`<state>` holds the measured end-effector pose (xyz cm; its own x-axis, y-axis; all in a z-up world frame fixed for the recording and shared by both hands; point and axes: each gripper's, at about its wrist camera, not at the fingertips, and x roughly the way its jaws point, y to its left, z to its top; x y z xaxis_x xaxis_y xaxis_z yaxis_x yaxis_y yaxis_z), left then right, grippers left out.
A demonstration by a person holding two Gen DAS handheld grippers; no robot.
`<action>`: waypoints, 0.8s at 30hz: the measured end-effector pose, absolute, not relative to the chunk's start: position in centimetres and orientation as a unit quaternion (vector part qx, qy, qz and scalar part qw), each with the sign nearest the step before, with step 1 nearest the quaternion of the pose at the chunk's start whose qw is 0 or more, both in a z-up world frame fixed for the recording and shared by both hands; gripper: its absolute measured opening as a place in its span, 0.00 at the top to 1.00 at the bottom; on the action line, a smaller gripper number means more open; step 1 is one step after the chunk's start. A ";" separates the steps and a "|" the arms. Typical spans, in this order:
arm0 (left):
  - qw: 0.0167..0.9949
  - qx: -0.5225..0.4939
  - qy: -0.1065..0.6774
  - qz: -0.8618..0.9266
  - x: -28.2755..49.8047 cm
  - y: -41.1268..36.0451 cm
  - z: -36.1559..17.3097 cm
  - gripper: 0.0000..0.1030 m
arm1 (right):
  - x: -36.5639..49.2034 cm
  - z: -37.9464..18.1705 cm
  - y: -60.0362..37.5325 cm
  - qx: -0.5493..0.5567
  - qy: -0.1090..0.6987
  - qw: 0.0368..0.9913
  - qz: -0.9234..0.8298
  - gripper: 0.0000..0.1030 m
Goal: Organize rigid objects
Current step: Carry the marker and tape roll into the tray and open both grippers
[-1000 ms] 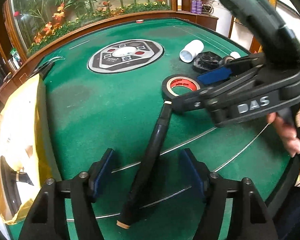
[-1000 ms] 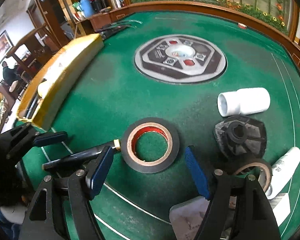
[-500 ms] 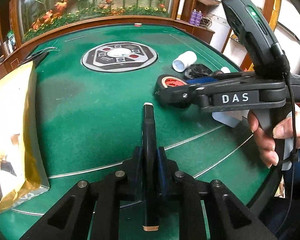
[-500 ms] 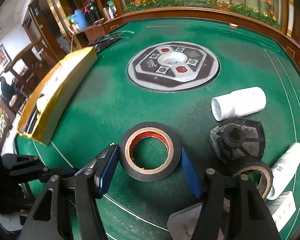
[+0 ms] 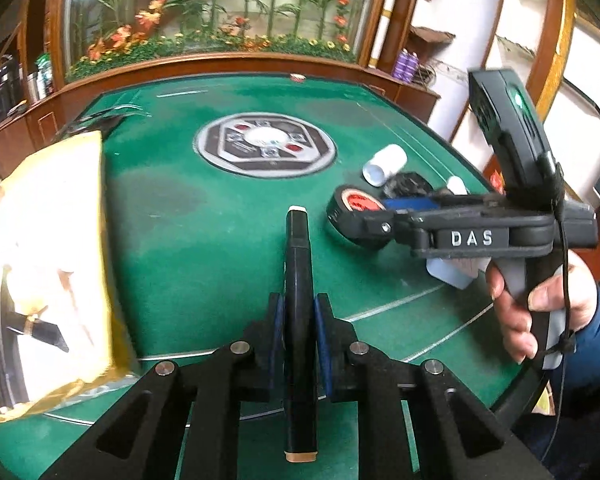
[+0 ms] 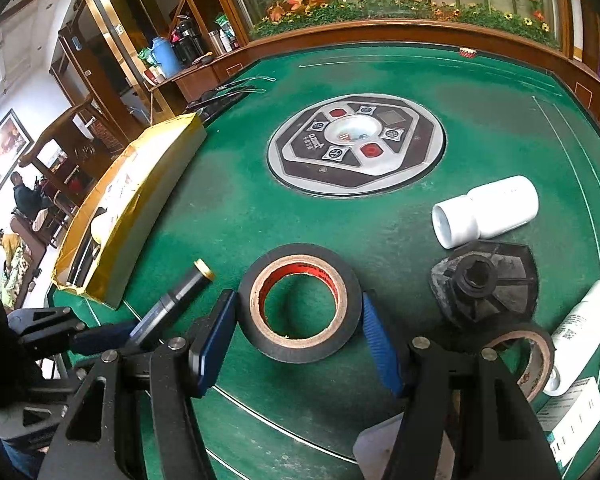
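Note:
A black marker pen with tan ends (image 5: 297, 264) is clamped between the blue pads of my left gripper (image 5: 298, 320), which is shut on it and holds it above the green table, pointing away. The right wrist view shows the same pen (image 6: 180, 288) sticking out of the left gripper (image 6: 128, 332) at the lower left. My right gripper (image 6: 298, 320) is shut on a black tape roll with a red core (image 6: 300, 356), a pad touching each side of it. That roll (image 5: 352, 208) and the right gripper (image 5: 380, 216) also appear at the right of the left wrist view.
An open yellow cardboard box (image 5: 60, 240) lies along the table's left side. Right of the tape lie a white pipe fitting (image 6: 488, 210), a black plastic part (image 6: 484, 280), a second tape roll (image 6: 536, 356) and a white tube (image 6: 584, 320). A round console (image 6: 356, 144) sits mid-table.
My left gripper closed on the pen, which lay slanted on the felt, and raised it. The right gripper's jaws narrowed until both pads met the black tape roll.

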<state>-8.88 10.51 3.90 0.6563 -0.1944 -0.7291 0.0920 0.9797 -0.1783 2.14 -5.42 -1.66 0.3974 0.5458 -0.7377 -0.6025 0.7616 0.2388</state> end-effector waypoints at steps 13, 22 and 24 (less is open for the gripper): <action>0.930 -0.116 0.349 -0.010 -11.4 17.6 7.2 0.85 | 0.7 0.3 -0.4 -0.050 0.412 0.822 0.389 0.40; 0.932 -0.151 0.323 0.066 -13.1 23.8 7.6 0.85 | -1.1 2.6 6.3 -0.079 0.384 0.813 0.430 0.40; 0.930 -0.158 0.323 0.081 -13.3 24.9 7.2 0.85 | -1.2 2.9 8.0 -0.085 0.381 0.810 0.437 0.40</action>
<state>-13.25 24.91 7.23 0.7779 0.0493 -0.6265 -0.2534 0.9369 -0.2410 -1.23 7.95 2.89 0.3267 0.6433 -0.6924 -0.7734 0.6031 0.1954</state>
